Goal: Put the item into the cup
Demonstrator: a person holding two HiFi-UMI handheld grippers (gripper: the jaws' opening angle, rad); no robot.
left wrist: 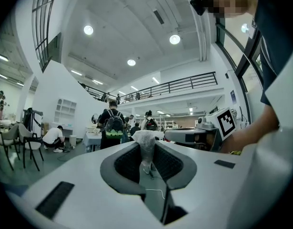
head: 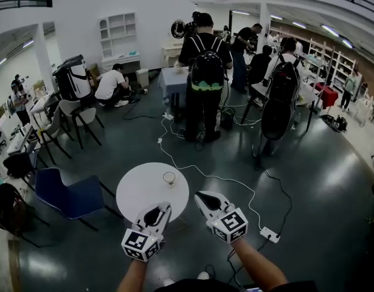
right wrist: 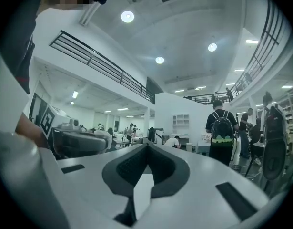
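Note:
A small clear glass cup stands on the round white table, toward its far right side. My left gripper hovers level over the table's near edge, just short of the cup. In the left gripper view it is shut on a pale, crumpled, soft item that stands upright between the pads. My right gripper is off the table's right edge, beside the cup. Its jaws meet at the tips with nothing between them.
A blue chair stands left of the table. A white cable runs over the dark floor to a power strip at the right. Several people, chairs and work tables fill the hall beyond.

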